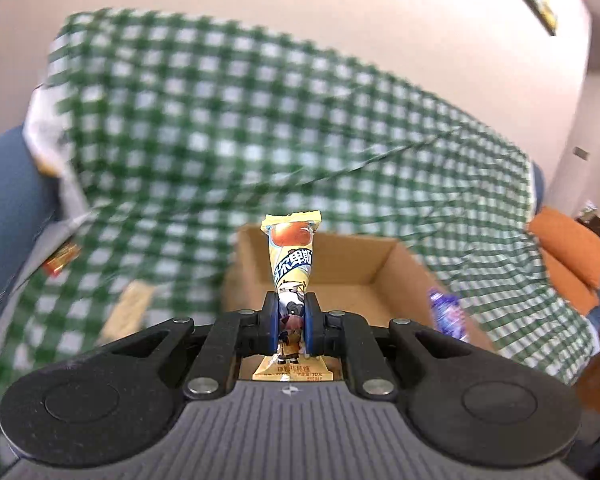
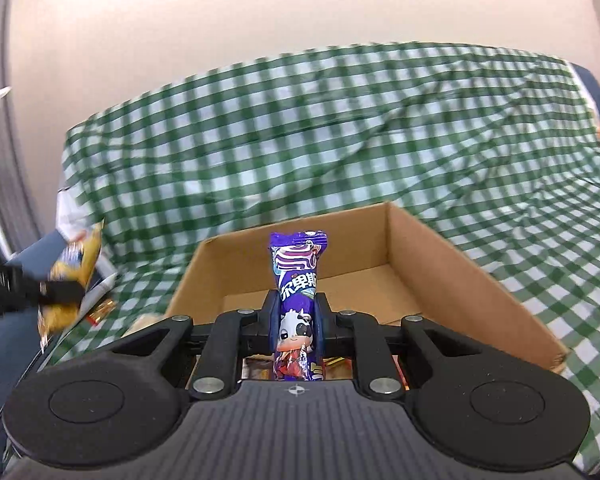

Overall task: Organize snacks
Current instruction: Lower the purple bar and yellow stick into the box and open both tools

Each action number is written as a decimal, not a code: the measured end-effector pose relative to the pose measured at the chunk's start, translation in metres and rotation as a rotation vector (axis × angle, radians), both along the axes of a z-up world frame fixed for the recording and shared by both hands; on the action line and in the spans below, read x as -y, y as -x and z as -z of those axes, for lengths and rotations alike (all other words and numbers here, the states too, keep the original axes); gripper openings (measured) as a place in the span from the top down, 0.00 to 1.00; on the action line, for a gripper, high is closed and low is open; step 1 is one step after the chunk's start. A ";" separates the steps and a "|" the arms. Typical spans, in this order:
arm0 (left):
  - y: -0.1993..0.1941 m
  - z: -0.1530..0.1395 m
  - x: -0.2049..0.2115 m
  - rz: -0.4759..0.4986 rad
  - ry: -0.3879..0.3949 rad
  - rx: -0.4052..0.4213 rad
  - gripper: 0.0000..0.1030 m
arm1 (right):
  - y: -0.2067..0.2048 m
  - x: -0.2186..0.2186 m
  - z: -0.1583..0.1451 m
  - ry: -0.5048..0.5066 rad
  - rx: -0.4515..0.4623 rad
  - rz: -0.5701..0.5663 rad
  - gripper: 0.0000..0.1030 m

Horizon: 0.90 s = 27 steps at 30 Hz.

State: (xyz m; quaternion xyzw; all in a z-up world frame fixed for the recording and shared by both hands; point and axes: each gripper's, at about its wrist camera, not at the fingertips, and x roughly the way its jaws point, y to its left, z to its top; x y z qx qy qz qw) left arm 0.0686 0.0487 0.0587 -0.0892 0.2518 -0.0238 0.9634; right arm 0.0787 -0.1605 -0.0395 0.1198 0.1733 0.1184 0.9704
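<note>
My left gripper (image 1: 291, 305) is shut on a yellow snack packet (image 1: 293, 256) with a cartoon cow, held upright in front of an open cardboard box (image 1: 384, 264). My right gripper (image 2: 298, 307) is shut on a purple snack packet (image 2: 298, 268) of the same kind, held upright over the same cardboard box (image 2: 440, 264). The purple packet also shows blurred at the right of the left wrist view (image 1: 448, 312). The left gripper with its yellow packet (image 2: 74, 268) shows blurred at the left of the right wrist view.
The box stands on a green and white checked cloth (image 1: 228, 120) draped over a blue sofa (image 1: 8, 200). Small red and tan snack packets (image 1: 60, 260) lie on the cloth to the left. An orange cushion (image 1: 572, 256) sits at the right. Some wrappers lie in the box's near end (image 2: 332, 364).
</note>
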 end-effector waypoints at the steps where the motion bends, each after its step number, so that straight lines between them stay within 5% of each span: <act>1: -0.004 -0.003 0.009 0.014 -0.002 0.007 0.88 | -0.001 0.003 0.000 -0.006 0.000 0.014 0.83; 11: -0.026 -0.006 0.061 0.078 0.003 0.011 0.88 | -0.004 0.023 0.002 -0.029 0.013 0.123 0.83; 27: -0.031 -0.003 0.064 0.074 -0.002 0.000 0.88 | -0.003 0.032 0.003 -0.028 0.035 0.170 0.83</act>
